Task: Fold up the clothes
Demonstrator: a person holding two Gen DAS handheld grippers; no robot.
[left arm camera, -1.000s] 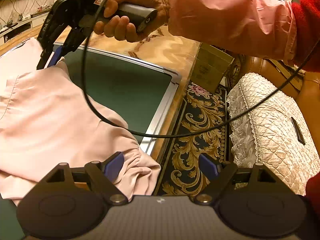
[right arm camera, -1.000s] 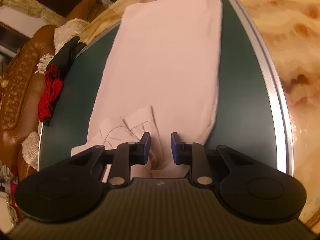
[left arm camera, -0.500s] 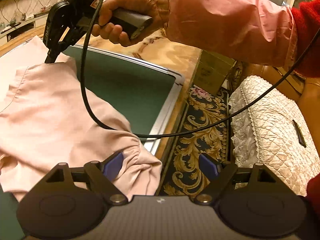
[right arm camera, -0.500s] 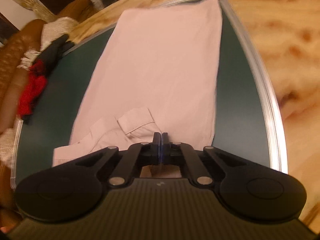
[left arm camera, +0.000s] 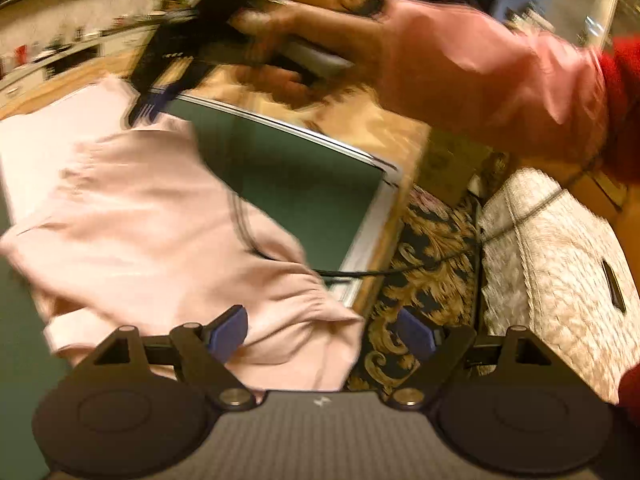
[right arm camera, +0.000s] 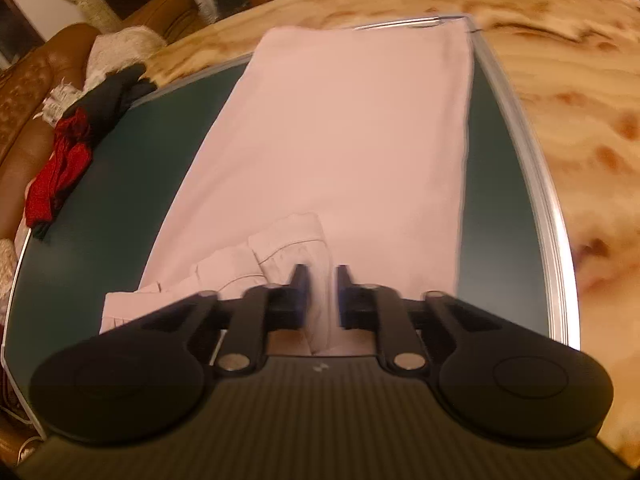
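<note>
Pink garment lies lengthwise on the green mat, its bunched near end between the parted fingers of the right gripper, a fold of cloth in the narrow gap, not pinched. Left gripper is wide open over the garment's gathered cuff at the mat's edge. Farther off, red and black clothes rest at the mat's left border.

Your left wrist view: low, close over near desk corner, facing across pink garment toward your right tool, floor beyond. Your right wrist view: close above garment end, facing lengthwise down green mat. Both share garment, mat.
</note>
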